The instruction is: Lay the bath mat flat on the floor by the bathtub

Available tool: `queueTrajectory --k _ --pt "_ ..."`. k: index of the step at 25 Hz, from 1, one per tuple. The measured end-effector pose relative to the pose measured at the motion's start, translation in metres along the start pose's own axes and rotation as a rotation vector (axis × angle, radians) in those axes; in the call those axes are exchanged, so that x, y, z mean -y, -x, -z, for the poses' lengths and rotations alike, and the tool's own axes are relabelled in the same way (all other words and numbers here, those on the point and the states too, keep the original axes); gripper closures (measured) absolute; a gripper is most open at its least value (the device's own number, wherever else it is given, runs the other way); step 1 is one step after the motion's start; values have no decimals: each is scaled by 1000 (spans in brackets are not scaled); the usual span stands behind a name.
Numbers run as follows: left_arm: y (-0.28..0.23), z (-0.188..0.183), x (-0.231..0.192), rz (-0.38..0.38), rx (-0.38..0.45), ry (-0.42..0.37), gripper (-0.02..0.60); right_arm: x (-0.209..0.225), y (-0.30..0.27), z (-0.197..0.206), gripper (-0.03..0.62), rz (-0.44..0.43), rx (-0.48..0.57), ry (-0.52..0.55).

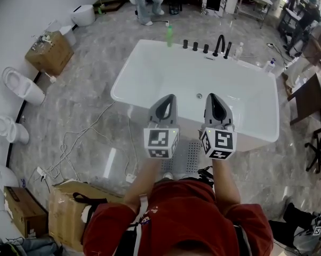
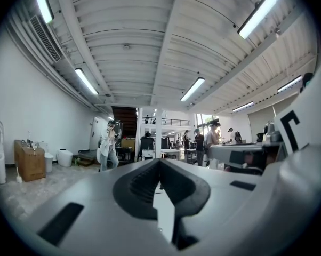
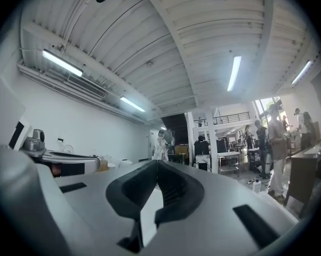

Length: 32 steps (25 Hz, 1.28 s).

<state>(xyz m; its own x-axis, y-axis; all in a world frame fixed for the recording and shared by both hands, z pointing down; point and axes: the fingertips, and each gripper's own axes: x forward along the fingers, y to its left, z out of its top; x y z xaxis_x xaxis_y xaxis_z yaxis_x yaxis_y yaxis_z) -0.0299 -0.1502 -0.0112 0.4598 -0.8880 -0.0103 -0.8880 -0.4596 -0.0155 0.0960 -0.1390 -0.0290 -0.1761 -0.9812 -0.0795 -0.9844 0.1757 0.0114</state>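
The grey, dot-patterned bath mat (image 1: 191, 156) lies on the marbled floor just beside the white rectangular bathtub (image 1: 144, 73), partly hidden by the grippers' cubes. The left gripper (image 1: 170, 98) and right gripper (image 1: 210, 97) hover side by side above the tub's near rim, each with jaws pressed together and empty. The cubes carry black-and-white square markers. The label on the green bottle (image 1: 169, 35) is too small to read.

Glossy white bathtub (image 1: 160, 73), polished marble-look floor (image 1: 91, 92), matt cardboard box (image 1: 49, 55)
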Motion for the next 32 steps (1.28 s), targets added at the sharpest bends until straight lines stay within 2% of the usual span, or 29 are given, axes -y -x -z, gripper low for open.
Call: queueTrajectory --k 17,32 --pt "2 -9 2 -17 36 -10 566 6 2 0 582 0 -15 18" --pt "-5 -6 -3 -22 30 -6 566 12 -3 -1 582 25 -17 35"
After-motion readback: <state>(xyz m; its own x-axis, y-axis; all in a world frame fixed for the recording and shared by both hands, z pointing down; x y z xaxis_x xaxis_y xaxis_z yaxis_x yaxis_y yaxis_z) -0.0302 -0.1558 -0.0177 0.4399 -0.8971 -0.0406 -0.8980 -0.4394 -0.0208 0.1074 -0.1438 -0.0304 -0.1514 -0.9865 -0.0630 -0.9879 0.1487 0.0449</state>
